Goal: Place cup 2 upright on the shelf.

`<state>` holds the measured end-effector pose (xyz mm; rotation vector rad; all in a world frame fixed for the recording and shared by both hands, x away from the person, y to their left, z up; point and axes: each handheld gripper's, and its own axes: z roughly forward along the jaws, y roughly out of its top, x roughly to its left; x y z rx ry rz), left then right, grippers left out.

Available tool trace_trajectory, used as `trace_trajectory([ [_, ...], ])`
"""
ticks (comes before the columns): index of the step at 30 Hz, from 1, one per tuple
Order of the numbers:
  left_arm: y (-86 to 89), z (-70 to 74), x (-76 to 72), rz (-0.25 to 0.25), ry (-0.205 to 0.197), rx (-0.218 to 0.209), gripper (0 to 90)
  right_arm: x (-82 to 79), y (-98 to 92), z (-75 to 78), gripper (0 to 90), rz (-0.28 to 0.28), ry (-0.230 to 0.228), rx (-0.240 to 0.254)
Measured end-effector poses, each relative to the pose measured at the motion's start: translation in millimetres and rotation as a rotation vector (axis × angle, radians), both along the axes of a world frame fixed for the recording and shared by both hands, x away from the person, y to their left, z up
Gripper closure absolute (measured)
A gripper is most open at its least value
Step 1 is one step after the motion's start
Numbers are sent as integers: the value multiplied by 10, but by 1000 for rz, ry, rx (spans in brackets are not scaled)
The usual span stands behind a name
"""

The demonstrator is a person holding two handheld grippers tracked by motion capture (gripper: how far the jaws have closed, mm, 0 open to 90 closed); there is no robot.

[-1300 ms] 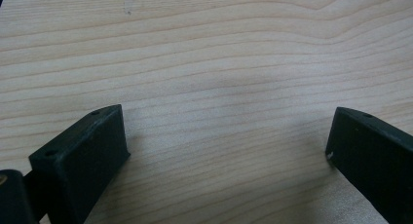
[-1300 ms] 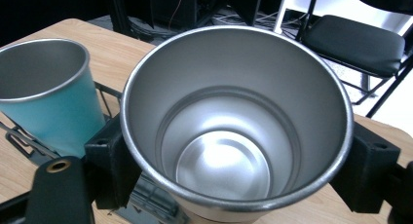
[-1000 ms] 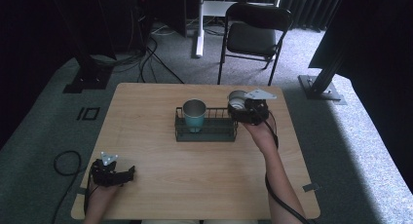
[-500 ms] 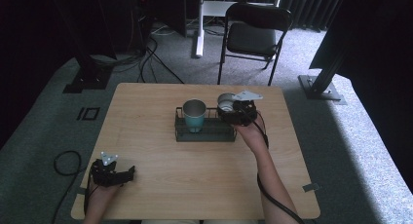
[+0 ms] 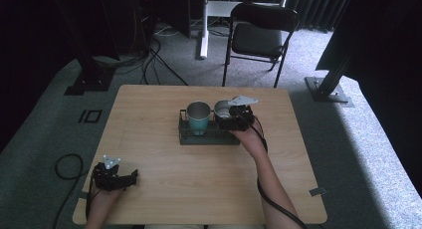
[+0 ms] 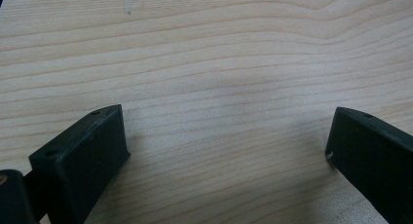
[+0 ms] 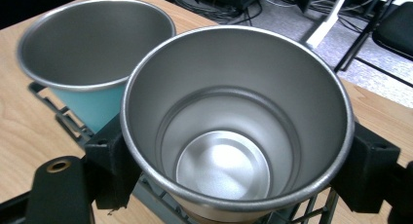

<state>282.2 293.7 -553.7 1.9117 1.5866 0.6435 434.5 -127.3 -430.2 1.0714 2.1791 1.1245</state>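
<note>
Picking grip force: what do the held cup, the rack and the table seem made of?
Held cup: likely stainless steel, brushed grey inside with soft reflections. Rack: dark thin wire, probably coated metal. Table: pale wood or wood-look laminate, matte, with visible grain.

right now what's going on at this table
A person's right claw is clamped around a steel cup over the right end of a black wire rack, beside a teal cup standing in it. The left claw rests open on the wooden table, holding nothing.
</note>
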Motion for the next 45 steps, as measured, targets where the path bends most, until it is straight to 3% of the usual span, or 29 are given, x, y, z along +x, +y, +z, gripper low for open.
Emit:
trace_trajectory([
  [15,0,0,0,0,0,0,20,133,100,-182,181,-58,62,-22],
  [35,1,1,-10,-12,2,1,20,183,180,-320,181,-37,105,-51],
  [45,1,1,-11,-12,2,1,20,166,132,-373,180,-44,97,-14],
])
